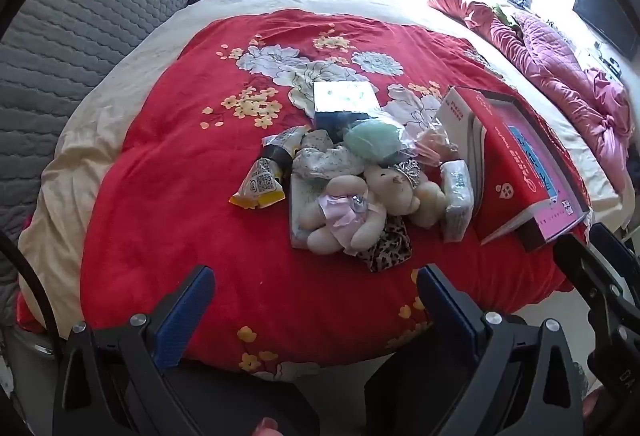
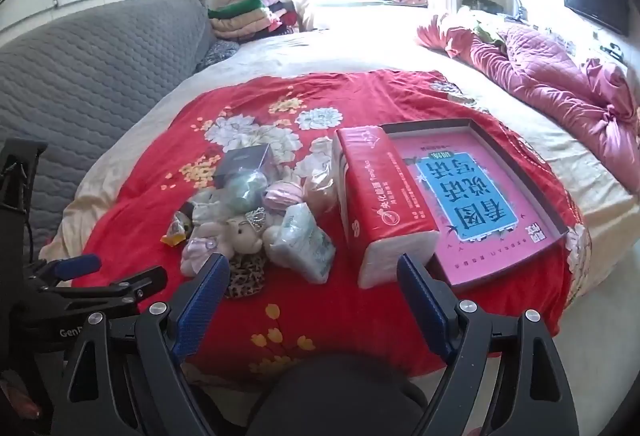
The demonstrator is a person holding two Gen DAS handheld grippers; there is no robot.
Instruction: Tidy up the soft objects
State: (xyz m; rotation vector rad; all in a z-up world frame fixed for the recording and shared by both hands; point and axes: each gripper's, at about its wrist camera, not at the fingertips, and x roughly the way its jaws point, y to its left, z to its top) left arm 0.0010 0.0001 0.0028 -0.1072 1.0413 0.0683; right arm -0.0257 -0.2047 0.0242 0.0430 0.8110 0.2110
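A pile of small soft things lies on the red flowered blanket (image 1: 192, 171). It holds a cream plush bear (image 1: 360, 211) (image 2: 236, 238) in a lilac dress and a crown, a leopard-print cloth (image 1: 388, 248), a mint round pouf (image 1: 370, 143), and a small tissue pack (image 1: 458, 195) (image 2: 300, 240). A yellow snack packet (image 1: 260, 183) lies at its left. My left gripper (image 1: 314, 286) hangs open over the blanket's near edge, short of the pile. My right gripper (image 2: 314, 272) is open too, nothing between its fingers, close to the red tissue pack (image 2: 380, 195).
An open pink-lined box (image 2: 480, 191) lies beside the red tissue pack. A dark small box (image 1: 344, 101) sits behind the pile. A grey quilted headboard (image 1: 80, 35) stands at left, a crumpled pink quilt (image 2: 560, 83) at right, and folded clothes (image 2: 244, 15) far back.
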